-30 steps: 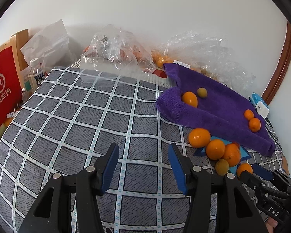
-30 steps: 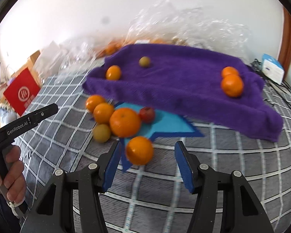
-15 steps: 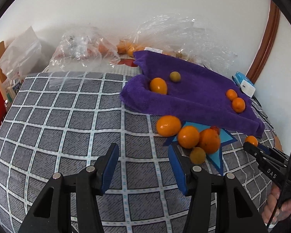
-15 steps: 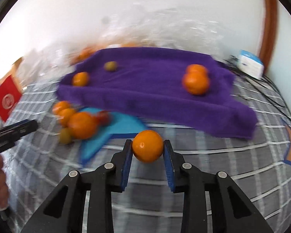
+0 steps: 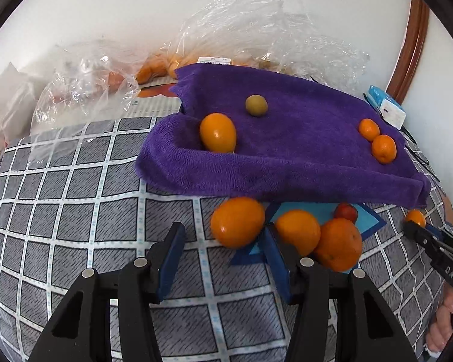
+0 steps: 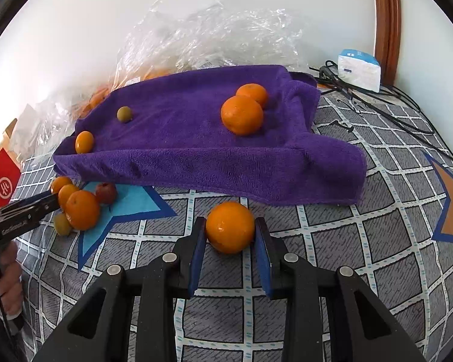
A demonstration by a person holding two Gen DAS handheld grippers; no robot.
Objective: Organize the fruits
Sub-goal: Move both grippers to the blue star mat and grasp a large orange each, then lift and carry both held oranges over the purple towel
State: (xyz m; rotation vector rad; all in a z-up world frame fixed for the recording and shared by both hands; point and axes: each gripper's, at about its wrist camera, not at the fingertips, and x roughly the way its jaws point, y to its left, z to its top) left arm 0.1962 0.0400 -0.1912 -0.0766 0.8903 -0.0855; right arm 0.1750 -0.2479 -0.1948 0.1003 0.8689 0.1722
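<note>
In my left view, my left claw (image 5: 223,259) is part open and holds nothing. A big orange (image 5: 237,222) sits just past its tips on the checked cover (image 5: 75,199). I should slide around it slowly.

In my right view, my right claw (image 6: 230,235) grips a small orange (image 6: 230,227). I should lift it gently onto the purple towel (image 6: 181,138), beside the two oranges (image 6: 242,114) there.

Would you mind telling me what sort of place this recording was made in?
Probably a room in a home, perhaps a bedroom: the fruit lies on a soft checked cover like bedding, with a purple towel, grocery bags against a plain wall and a wooden door frame.
</note>
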